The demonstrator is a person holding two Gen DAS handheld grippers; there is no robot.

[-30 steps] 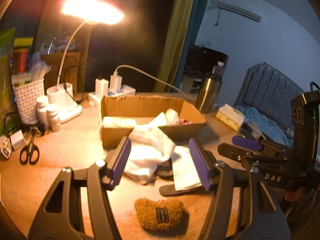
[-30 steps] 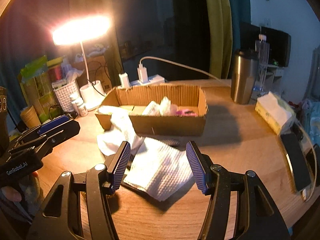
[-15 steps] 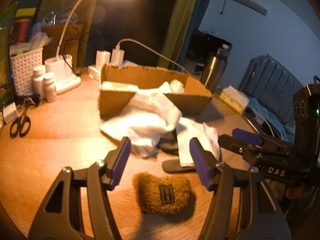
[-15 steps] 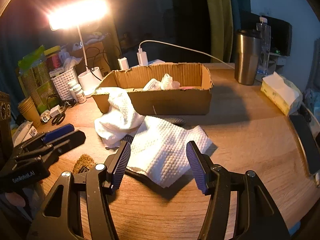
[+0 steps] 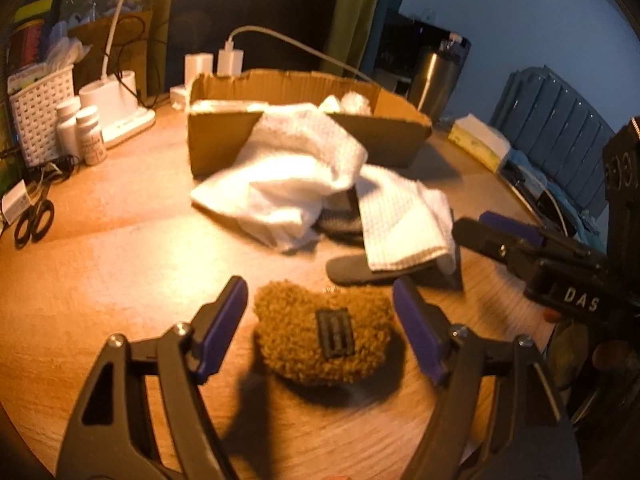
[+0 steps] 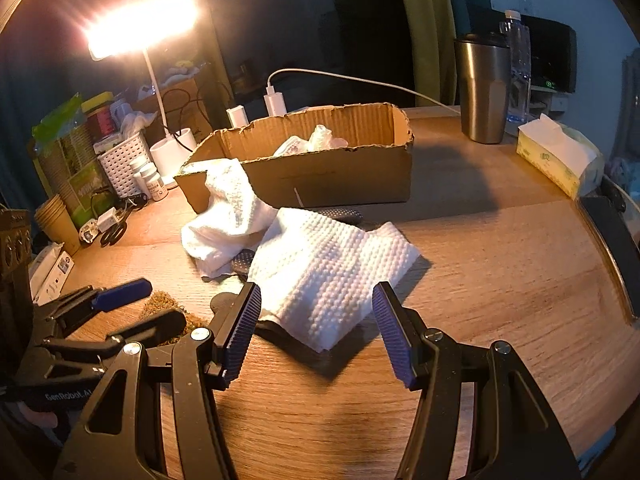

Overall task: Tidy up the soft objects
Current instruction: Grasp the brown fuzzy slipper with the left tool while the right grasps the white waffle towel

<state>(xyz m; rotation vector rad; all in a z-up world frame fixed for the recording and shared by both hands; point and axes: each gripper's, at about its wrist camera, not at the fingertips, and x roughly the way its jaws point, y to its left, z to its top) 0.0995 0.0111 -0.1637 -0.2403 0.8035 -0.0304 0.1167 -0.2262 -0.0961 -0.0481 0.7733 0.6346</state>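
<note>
A brown fuzzy pouch (image 5: 322, 346) with a dark patch on top lies on the wooden table (image 5: 120, 264), framed between the spread fingers of the left gripper (image 5: 320, 320) — neither purple pad touches it. From the pouch, at about 1 o'clock, a white waffle cloth (image 5: 404, 220) drapes over a dark flat insole (image 5: 352, 272); at 12 o'clock a second white towel (image 5: 288, 176) spills over the front wall of the cardboard box (image 5: 216, 140), which holds more pale soft items. The right gripper (image 6: 316, 320) hangs over the near edge of the waffle cloth with its fingers wide apart, pinching nothing. In its view the left gripper sits at 9 o'clock, with the pouch partly hidden behind it. Farther out: scissors (image 5: 34, 222) and pill bottles (image 5: 90, 134) at 10 o'clock of the box, a steel tumbler (image 6: 482, 88) and a tissue pack (image 6: 556, 156) at 2 o'clock — all on the table.
</note>
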